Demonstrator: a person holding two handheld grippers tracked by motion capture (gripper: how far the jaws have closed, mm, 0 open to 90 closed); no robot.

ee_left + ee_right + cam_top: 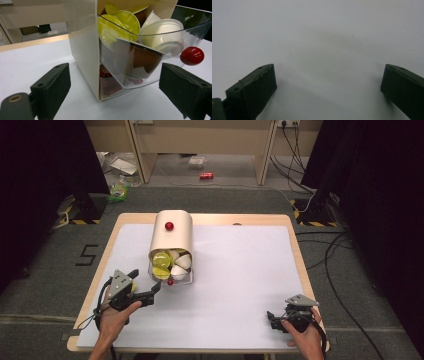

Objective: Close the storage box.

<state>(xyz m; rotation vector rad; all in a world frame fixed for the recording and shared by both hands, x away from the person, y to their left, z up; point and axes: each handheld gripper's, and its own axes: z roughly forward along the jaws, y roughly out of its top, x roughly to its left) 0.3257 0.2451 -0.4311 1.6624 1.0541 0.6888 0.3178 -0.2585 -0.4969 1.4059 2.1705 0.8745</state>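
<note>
Overhead, we see a cream capsule dispenser (pixel 172 236) standing on the white tabletop (pixel 240 285), a red knob (pixel 169 226) on its upper face and a clear drawer (pixel 171 270) tilted open at its near end, loaded with yellow-green capsules (pixel 161 262) and white capsules (pixel 182 261). A second red knob (pixel 170 282) sits on the drawer's front edge. The left gripper (pixel 148 295), held in a hand (pixel 114 317), points at that drawer with its fingers spread, their tips just short of the lower knob. The right gripper (pixel 272 318) rests low on the sheet well apart from the dispenser, gripped by the other hand (pixel 305 340).

From the left gripper view, we look between two parted black fingers (pixel 51 87) straight at the dispenser's corner (pixel 83 50). The clear drawer (pixel 150 72) juts out between and beyond them, holding yellow-green lidded capsules (pixel 125 22), a brown capsule (pixel 145 60) and a white capsule (pixel 162 33). The drawer's red knob (pixel 192 55) hangs just above the right-hand finger; nothing is pinched.

From the right gripper view, we find both dark fingers (pixel 253 88) wide apart over bare white tabletop (pixel 322 45), gripping nothing.
</note>
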